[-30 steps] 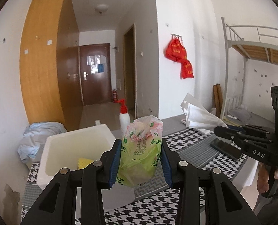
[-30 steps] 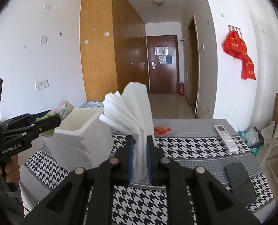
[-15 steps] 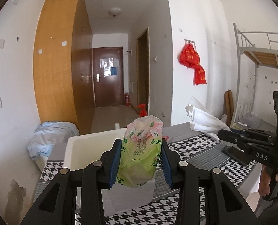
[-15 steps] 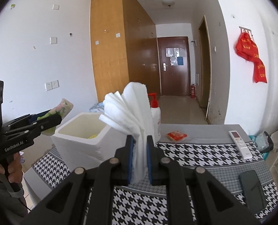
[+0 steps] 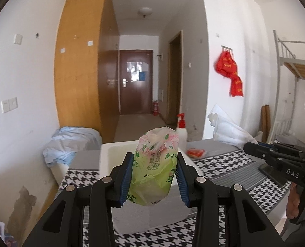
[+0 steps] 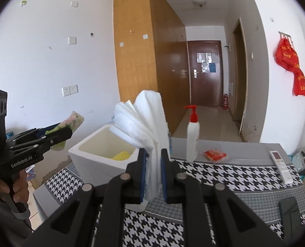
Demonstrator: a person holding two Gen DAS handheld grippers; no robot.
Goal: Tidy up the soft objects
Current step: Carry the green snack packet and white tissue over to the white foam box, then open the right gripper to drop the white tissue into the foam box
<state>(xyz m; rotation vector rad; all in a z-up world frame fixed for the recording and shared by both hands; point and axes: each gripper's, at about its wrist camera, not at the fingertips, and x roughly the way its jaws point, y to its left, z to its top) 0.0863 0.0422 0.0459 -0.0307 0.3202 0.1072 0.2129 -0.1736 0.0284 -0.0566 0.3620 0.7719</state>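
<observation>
The tissue pack (image 5: pixel 154 164) hides most of the foam box's (image 5: pixel 111 154) inside.

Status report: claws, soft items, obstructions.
Left claw shut on green tissue pack. Right claw shut on white cloth. White foam box open, unobstructed.

Light: bright, even daylight in both views; white walls (image 5: pixel 29 78) read clean.
Source: not in view; the ceiling lamp (image 6: pixel 199 0) looks unlit.
Glare: the white cloth (image 6: pixel 144 121) and the box (image 6: pixel 94 154) rim are close to washed out.
Shadows: soft; the corridor by the door (image 5: pixel 135 82) is dimmer than the room.
Blur: slight smear on the red hanging (image 5: pixel 230 72) and the tablecloth (image 5: pixel 224 164) pattern; gripper fingers (image 5: pixel 125 177) stay sharp.
Distortion: strong fisheye; wardrobe (image 6: pixel 138 47) edges and the bed frame (image 5: pixel 280 65) bow outward.
Edges: black vignette fills the corners of both views.
</observation>
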